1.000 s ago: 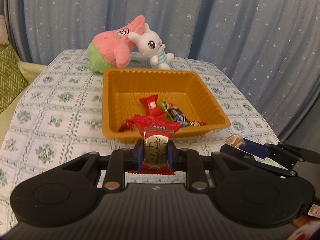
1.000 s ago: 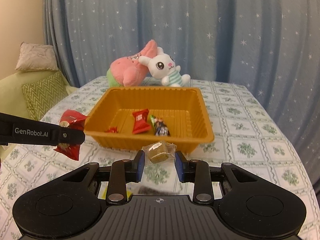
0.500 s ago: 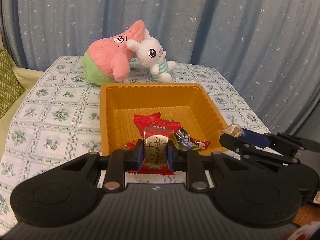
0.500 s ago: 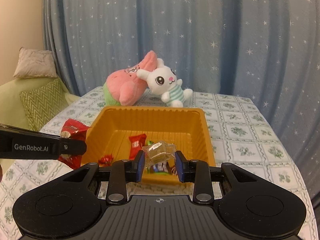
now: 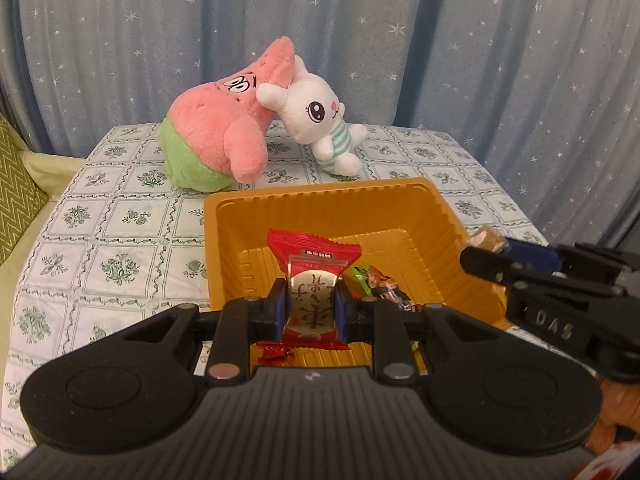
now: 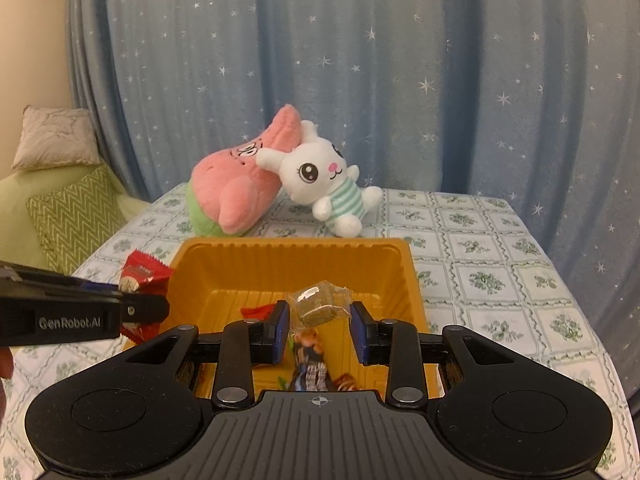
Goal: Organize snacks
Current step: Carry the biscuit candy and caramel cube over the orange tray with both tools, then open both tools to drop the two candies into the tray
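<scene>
While both snacks hung over the orange plastic tray [image 5: 436,216], our left gripper [image 5: 311,312] pinched the red foil packet [image 5: 310,280] upright, and our right gripper [image 6: 320,320] clamped the clear-wrapped brown cube [image 6: 318,304]; the drop lay straight below both.

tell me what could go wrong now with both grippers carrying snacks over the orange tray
1. The right gripper holds the clear-wrapped brown snack only by its loose wrapper, so it may slip out early.
2. The left gripper and its red packet hang near the orange tray's left wall; a release could land outside.
3. Both grippers converge on one tray and could bump.
</scene>
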### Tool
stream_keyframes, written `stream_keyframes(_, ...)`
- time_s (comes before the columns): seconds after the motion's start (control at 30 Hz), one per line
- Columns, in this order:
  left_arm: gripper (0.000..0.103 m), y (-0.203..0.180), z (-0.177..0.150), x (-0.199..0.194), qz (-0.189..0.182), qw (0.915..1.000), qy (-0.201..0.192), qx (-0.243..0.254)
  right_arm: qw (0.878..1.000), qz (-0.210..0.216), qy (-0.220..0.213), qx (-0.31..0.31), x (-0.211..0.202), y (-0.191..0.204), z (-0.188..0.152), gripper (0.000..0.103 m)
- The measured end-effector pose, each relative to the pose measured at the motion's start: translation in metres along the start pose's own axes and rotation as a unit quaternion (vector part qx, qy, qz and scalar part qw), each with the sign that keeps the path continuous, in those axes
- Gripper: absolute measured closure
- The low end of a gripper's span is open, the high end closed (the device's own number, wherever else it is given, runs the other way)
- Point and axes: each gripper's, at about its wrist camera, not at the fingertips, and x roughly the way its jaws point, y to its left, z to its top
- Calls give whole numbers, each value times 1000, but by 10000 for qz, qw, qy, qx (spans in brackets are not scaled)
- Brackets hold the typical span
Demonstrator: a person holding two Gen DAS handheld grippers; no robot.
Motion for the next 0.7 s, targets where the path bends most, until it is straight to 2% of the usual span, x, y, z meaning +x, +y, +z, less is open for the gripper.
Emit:
stream_keyframes(0.2, 82, -1, -2, 13, -25, 10000, 55, 42, 9999, -17, 58, 89, 7, -3, 3, 70)
stream_keyframes(0.23, 79, 0, -2, 15, -45, 10000, 48, 11, 9999, -18, 73, 96, 9, -3, 2, 70)
stream_keyframes(0.27, 73, 0, -2, 18, -57, 10000, 38, -20, 9999, -17, 90, 105, 9, -3, 1, 70)
stream_keyframes(0.3, 56, 1, -3, 19, -55, 10000, 27, -33, 9999, -10, 110, 116, 10, -3, 1, 70)
stream_keyframes(0.33, 52, 2, -3, 19, -32, 10000, 11, -39, 9998, -3, 131, 131, 11, -3, 0, 70)
stream_keyframes(0.7, 52, 17, -18, -1, 67, 9999, -69, -119, 9991, 167, 281, 283, 18, -4, -4, 70)
